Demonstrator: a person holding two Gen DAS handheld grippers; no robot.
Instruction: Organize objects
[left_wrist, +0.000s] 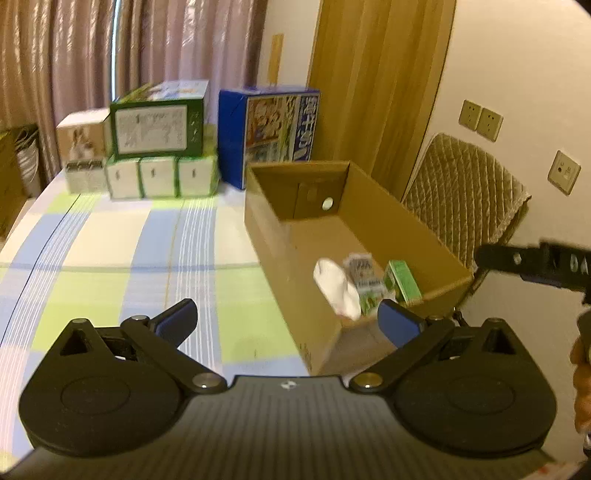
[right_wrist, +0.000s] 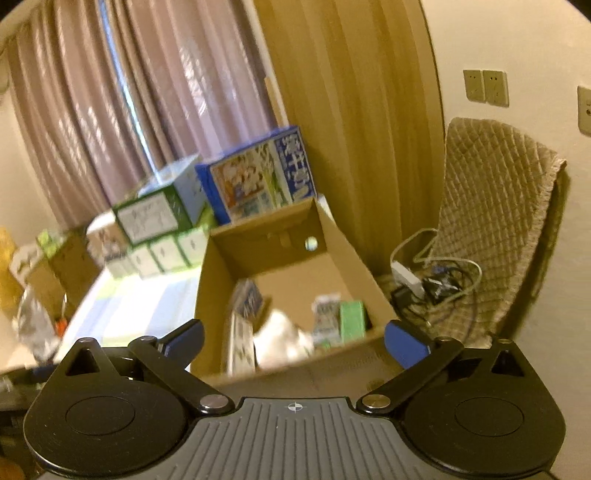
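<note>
Jaws on both the left gripper (left_wrist: 287, 321) and right gripper (right_wrist: 293, 341) gape empty. Several small items already lie in the cardboard box (left_wrist: 402, 225) — the checked worktop (left_wrist: 110, 240) nearby looks bare, so sorting seems nearly done.

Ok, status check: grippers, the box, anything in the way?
Left gripper open, empty. Right gripper open, empty. Cardboard box open on table, small cartons and white packet inside. Nothing blocking the box.
</note>
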